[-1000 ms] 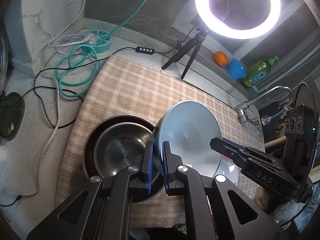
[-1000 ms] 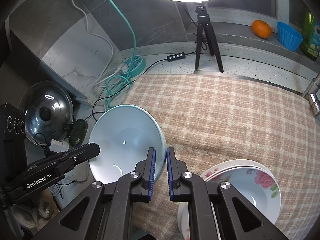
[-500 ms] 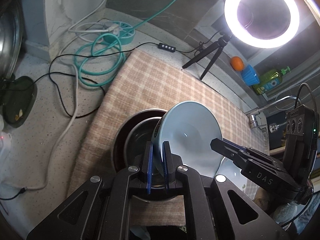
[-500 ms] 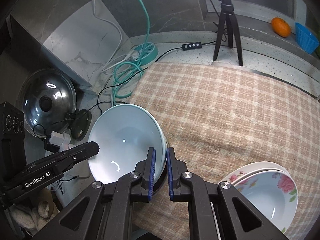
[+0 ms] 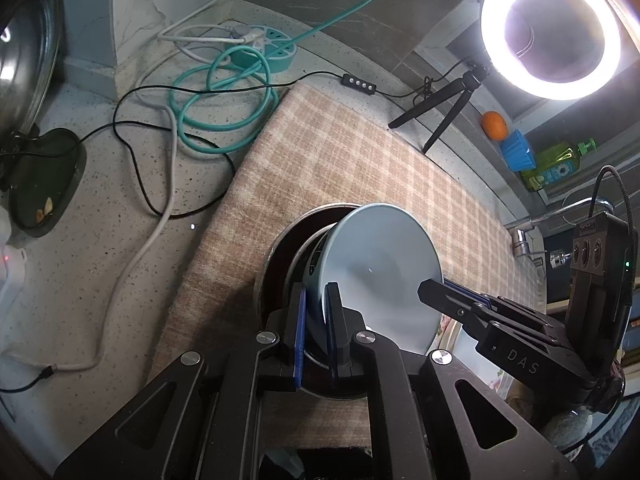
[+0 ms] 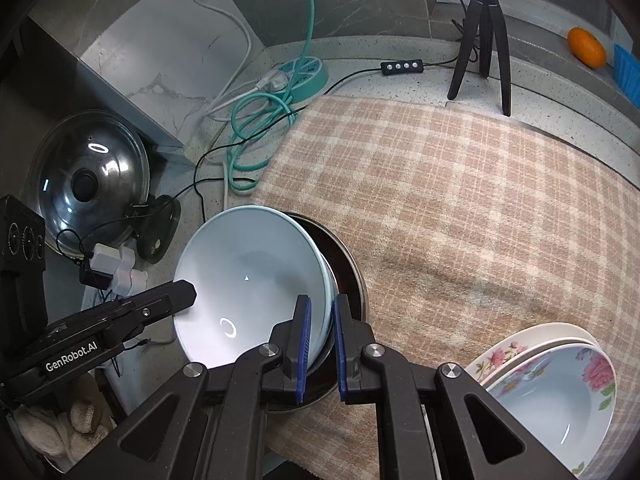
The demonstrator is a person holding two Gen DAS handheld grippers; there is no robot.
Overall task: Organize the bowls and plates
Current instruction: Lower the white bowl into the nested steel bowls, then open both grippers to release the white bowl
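Over the checked woven cloth (image 6: 460, 184), both grippers point steeply down, left gripper (image 5: 316, 320) and right gripper (image 6: 320, 332) each clenched on opposite rims of the smooth pale-blue ceramic bowl (image 6: 248, 280), seemingly nested in the round steel bowl (image 6: 352, 280); glossy floral plates (image 6: 560, 380) at four o'clock.

Speckled stone counter (image 5: 100, 264) carries a beige checked cloth (image 6: 460, 208), coiled teal cable (image 5: 224, 112), round teal power strip (image 6: 304, 72), tripod (image 6: 484, 36) and pot lid (image 6: 88, 184). On the cloth: nested metal bowls (image 6: 352, 280), stacked floral plates (image 6: 560, 384).
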